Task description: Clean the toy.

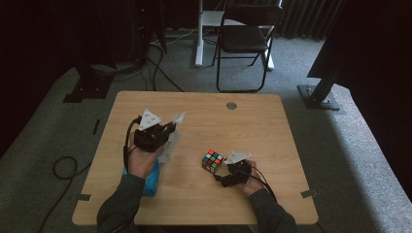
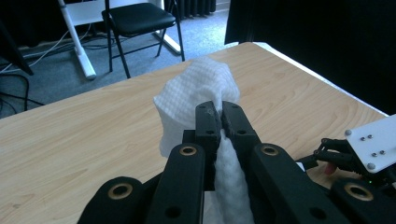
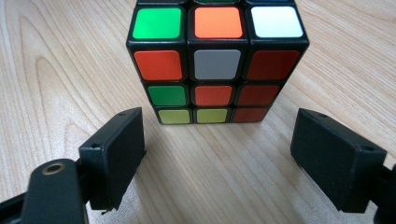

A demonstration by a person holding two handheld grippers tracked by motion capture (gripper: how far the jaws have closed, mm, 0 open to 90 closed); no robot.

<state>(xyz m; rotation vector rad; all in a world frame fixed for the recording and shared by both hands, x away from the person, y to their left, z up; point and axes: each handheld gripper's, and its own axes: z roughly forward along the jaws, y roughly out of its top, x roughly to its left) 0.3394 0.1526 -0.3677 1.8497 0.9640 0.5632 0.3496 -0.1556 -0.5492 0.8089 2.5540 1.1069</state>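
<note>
My left gripper (image 2: 220, 109) is shut on a white tissue (image 2: 196, 93), which bunches up above the closed jaws and hangs down between them. In the high view that left gripper (image 1: 167, 130) is raised over the left part of the wooden table (image 1: 252, 121), with the tissue (image 1: 171, 145) trailing down toward a blue tissue pack (image 1: 150, 180) under the forearm. A colourful puzzle cube (image 1: 212, 161) sits right of the table's middle. My right gripper (image 3: 219, 144) stands open just short of the cube (image 3: 217, 60), its jaws apart on either side and touching nothing. That right gripper (image 1: 224, 171) sits low on the table.
A black folding chair (image 1: 245, 39) and a white desk leg (image 1: 199, 34) stand on the carpet beyond the table's far edge. A round metal grommet (image 1: 231, 105) is set into the table near its far edge. Cables lie on the floor at left.
</note>
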